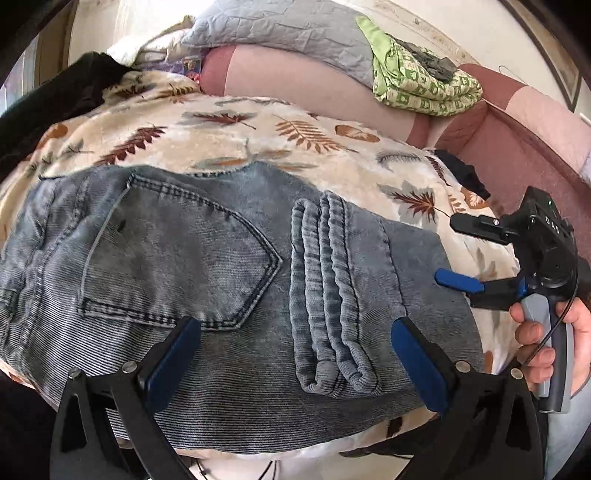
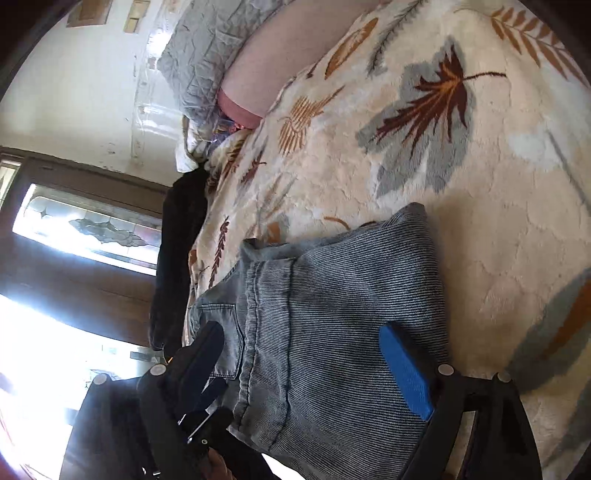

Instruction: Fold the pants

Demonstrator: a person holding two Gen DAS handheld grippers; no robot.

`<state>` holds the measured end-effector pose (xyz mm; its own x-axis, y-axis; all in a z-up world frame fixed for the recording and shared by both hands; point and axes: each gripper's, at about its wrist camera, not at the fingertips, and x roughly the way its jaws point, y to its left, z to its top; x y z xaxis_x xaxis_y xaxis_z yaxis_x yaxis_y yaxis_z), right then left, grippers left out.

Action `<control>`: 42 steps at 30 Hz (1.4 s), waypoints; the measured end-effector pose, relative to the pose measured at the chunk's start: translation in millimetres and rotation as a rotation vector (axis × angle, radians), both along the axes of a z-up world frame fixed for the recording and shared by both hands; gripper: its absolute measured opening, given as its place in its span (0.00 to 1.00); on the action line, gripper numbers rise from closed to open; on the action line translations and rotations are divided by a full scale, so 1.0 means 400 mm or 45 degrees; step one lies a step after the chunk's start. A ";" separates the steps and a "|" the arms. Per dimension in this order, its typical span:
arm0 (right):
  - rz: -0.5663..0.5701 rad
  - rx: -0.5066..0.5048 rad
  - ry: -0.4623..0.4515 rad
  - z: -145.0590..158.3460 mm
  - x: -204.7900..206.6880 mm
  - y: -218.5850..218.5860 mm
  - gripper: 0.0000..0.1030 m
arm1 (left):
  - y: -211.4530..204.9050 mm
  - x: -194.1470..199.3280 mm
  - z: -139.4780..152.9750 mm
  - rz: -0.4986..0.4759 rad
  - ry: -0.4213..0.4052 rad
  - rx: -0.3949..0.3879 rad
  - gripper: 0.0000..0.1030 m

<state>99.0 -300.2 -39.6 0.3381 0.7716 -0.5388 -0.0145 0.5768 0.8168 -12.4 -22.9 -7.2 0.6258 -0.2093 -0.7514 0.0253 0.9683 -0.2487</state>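
The leaf-print blanket [image 1: 258, 147] had lots of open room beyond and right of the jeans [image 1: 184, 258], which lay on it already folded into a compact stack, hems [image 1: 325, 295] atop near the pocket [image 1: 177, 251]. Prob. one more fold or just smoothing left. Near edge hung close to bed edge. Left gripper [image 1: 295, 354] & right gripper [image 2: 306, 369] both spread wide over denim, gripping nothing.

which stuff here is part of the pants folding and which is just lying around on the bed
Part of the job:
- folded jeans
- left gripper, open
- right gripper, open

Just lying about:
- green patterned cloth
- grey quilted pillow
- black garment
- leaf-print blanket
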 end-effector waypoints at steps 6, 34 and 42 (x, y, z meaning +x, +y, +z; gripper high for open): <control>-0.002 0.006 0.002 -0.004 -0.002 -0.008 0.86 | -0.002 -0.004 0.011 0.013 -0.011 0.059 0.99; 0.002 -0.018 -0.018 -0.006 -0.004 -0.002 0.86 | 0.050 -0.033 0.009 0.109 0.072 0.086 0.99; 0.003 -0.022 -0.015 -0.007 -0.003 -0.002 0.86 | 0.089 -0.051 0.018 0.178 0.086 0.054 0.99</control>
